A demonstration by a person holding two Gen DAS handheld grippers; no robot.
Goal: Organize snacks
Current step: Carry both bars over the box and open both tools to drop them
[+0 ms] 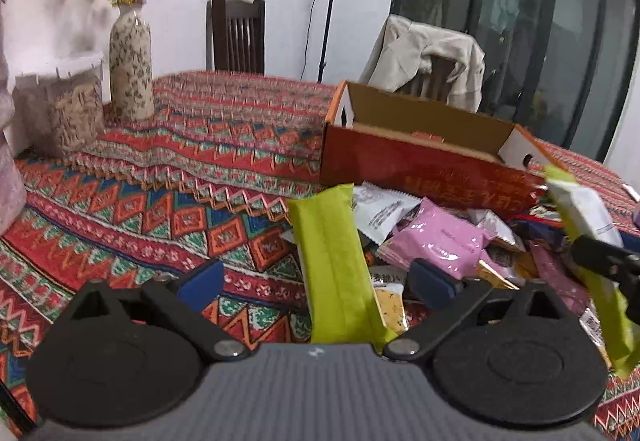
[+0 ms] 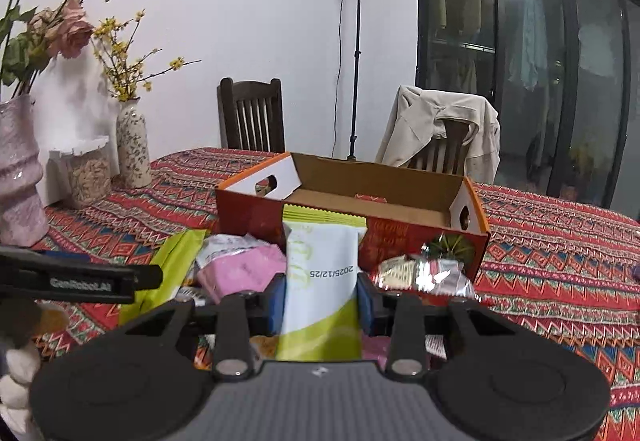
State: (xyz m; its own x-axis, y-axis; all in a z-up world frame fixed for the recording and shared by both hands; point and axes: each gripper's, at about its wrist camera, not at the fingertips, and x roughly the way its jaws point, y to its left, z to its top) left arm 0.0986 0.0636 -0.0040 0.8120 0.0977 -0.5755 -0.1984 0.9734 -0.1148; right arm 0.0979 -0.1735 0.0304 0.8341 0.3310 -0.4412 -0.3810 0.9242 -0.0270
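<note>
- Your right gripper [image 2: 322, 299] is clamped on a green-and-white snack packet [image 2: 320, 265], held upright at centre frame in front of the cardboard box [image 2: 360, 201].
- The packet looks light, soft and crinkly; the film is probably slippery, so grip across the flat body, not the sealed edge.
- Your left gripper [image 1: 316, 279] stands wide with nothing pinched; a long green packet [image 1: 336, 273] lies between its fingers, untouched.
- The remaining snacks [image 1: 436, 241] are heaped on the surface at lower right, against the box front.

Snack packets [image 1: 436, 237] lie heaped on the tablecloth [image 1: 168, 209] before the cardboard box [image 1: 420, 157].
</note>
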